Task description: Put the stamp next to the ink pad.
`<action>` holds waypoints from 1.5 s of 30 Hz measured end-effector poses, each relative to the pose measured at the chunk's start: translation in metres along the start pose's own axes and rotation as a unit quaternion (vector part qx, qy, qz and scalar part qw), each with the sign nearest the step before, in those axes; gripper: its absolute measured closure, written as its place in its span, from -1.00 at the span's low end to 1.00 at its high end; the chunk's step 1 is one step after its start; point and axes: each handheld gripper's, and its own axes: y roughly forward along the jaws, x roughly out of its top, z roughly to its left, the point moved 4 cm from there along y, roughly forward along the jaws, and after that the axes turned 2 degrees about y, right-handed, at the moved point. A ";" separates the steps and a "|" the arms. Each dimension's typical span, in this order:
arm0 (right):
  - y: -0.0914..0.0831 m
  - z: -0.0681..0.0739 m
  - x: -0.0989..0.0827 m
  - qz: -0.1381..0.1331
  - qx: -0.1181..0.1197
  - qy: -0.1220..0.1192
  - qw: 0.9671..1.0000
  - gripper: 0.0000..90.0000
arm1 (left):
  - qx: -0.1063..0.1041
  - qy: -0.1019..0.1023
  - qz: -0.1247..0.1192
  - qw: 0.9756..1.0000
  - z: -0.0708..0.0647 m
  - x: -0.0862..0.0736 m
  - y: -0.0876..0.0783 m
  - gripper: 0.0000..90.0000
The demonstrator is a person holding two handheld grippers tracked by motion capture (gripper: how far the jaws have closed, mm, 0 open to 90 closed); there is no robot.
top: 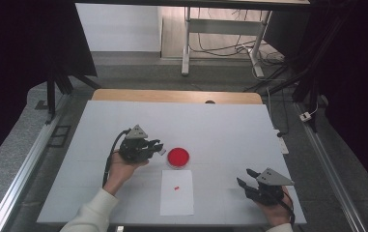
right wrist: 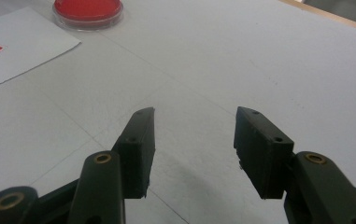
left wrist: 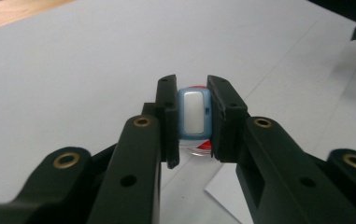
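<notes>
A small blue-and-white stamp [left wrist: 193, 114] sits clamped between the jaws of the left tool [top: 158, 147], held just beside and slightly above the red ink pad [top: 178, 157], a shallow round dish whose red edge peeks out behind the stamp in the left gripper view. The grip takes the stamp by its two sides, which likely leaves its working face free to be pressed down. Just in front of the dish lies a white sheet of paper [top: 176, 205] with one small red mark [top: 176, 188] on it, placed handily for stamping. Well apart, toward the right of the white worktop [top: 230, 130], the right tool [top: 245, 178] rests low with its jaws spread and nothing between them, seemingly waiting.
</notes>
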 end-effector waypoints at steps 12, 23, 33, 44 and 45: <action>0.002 -0.001 -0.002 0.003 -0.001 0.003 1.000 0.05 | 0.027 0.016 0.046 0.998 0.009 -0.007 0.024 0.68; 0.003 -0.001 -0.003 0.009 -0.002 0.002 1.000 0.05 | 0.048 0.030 0.086 0.995 0.016 -0.014 0.045 0.67; 0.003 0.000 -0.004 0.011 -0.004 0.000 1.000 0.04 | 0.051 0.031 0.083 0.995 0.016 -0.013 0.047 0.59; 0.003 0.000 -0.003 0.008 -0.002 0.001 1.000 0.04 | 0.054 0.018 0.058 0.997 0.016 -0.010 0.041 0.07; 0.003 0.000 -0.003 0.009 -0.002 0.001 1.000 0.04 | 0.055 0.017 0.053 0.997 0.016 -0.009 0.039 0.01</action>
